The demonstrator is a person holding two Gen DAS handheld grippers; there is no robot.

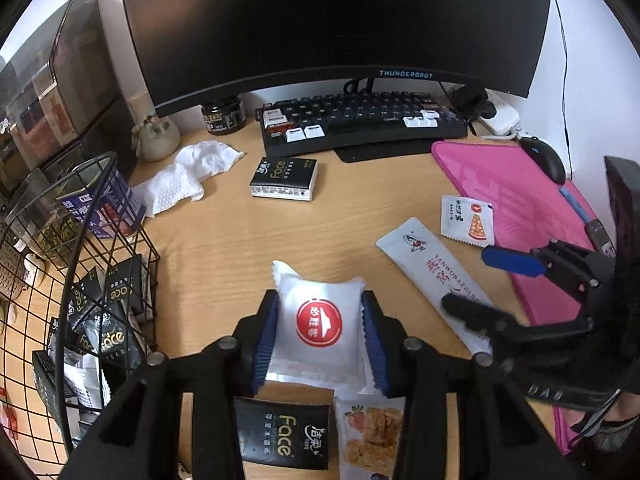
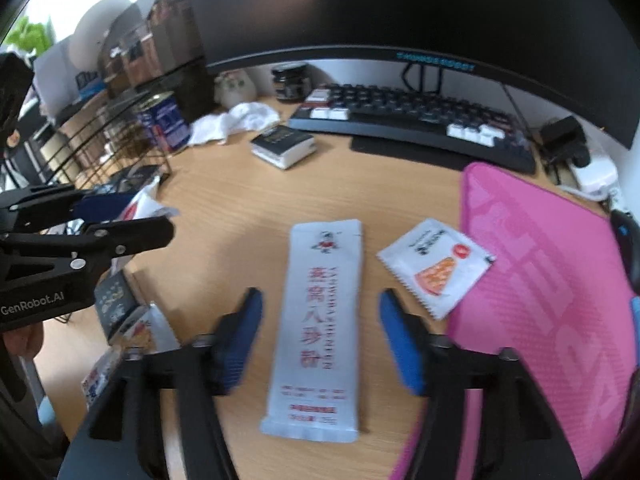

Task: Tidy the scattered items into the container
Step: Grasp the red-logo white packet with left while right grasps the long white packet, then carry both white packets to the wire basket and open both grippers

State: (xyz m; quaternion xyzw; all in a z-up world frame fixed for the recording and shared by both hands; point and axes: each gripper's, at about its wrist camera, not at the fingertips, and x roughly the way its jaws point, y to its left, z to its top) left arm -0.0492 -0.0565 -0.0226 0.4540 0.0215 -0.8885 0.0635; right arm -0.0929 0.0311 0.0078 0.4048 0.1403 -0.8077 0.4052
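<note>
Left gripper [image 1: 320, 330] pinches a white sachet [image 1: 320, 320]. Right gripper [image 2: 320, 332], spread wide, straddles the "YANWOBAZHEN" packet [image 2: 320, 320] untouched.

White pillow sachet [image 1: 320, 320] with red round logo, flat on desk, long white sachet [image 2: 320, 320] lying lengthwise nearby

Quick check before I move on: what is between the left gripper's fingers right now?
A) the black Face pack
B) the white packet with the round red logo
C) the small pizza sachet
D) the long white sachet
B. The left wrist view shows the left gripper with both blue pads against the sides of the white packet; the long sachet lies on the desk between the open fingers of the right gripper.
</note>
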